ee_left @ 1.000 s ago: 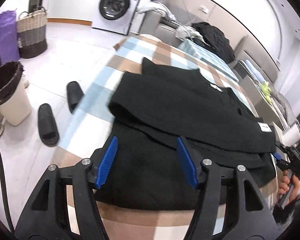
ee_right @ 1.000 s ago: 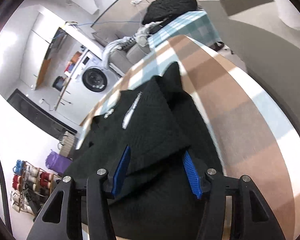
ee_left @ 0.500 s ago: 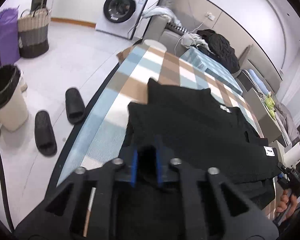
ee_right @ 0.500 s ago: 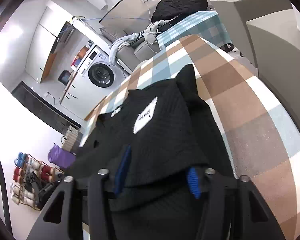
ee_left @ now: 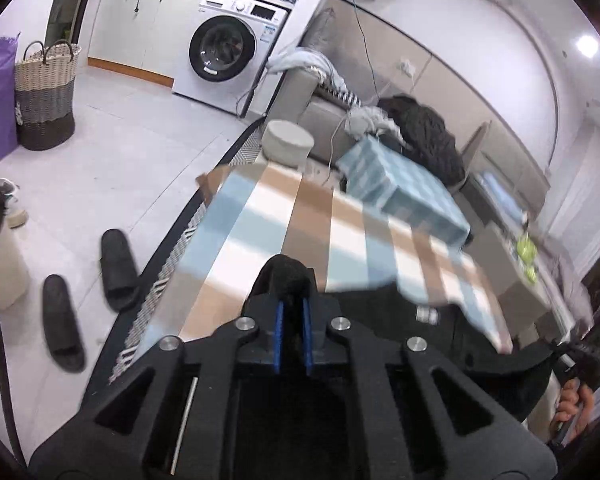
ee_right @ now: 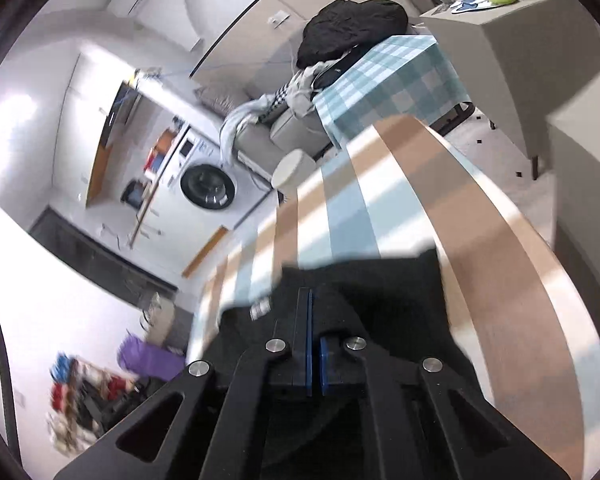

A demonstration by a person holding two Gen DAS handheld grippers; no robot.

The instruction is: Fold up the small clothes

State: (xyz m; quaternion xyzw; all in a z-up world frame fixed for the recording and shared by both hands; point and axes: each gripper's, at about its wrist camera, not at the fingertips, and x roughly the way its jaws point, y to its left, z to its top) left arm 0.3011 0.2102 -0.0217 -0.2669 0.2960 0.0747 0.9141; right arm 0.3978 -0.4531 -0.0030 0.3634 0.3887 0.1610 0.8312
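A black knit garment [ee_left: 440,332] hangs stretched between my two grippers over the table with the brown, blue and white plaid cloth [ee_left: 300,220]. In the left wrist view my left gripper [ee_left: 291,308] is shut on a bunched corner of it, and a tuft of cloth sticks up past the blue pads. My right gripper [ee_left: 572,356] shows at the far right in a person's hand. In the right wrist view the right gripper [ee_right: 314,320] has its jaws closing tight on a fold of the black garment [ee_right: 380,280], which covers the near part of the plaid table [ee_right: 440,208].
Two black slippers [ee_left: 116,268] lie on the floor left of the table. Beyond are a woven laundry basket [ee_left: 44,96], a washing machine [ee_left: 224,48] and a round white stool [ee_left: 286,142]. A teal-checked table [ee_left: 404,192] and dark clothes on a sofa [ee_left: 424,136] stand behind.
Both grippers went from open over the flat garment to shut on its near edge. They have risen and moved forward, lifting the cloth so that more bare plaid table shows.
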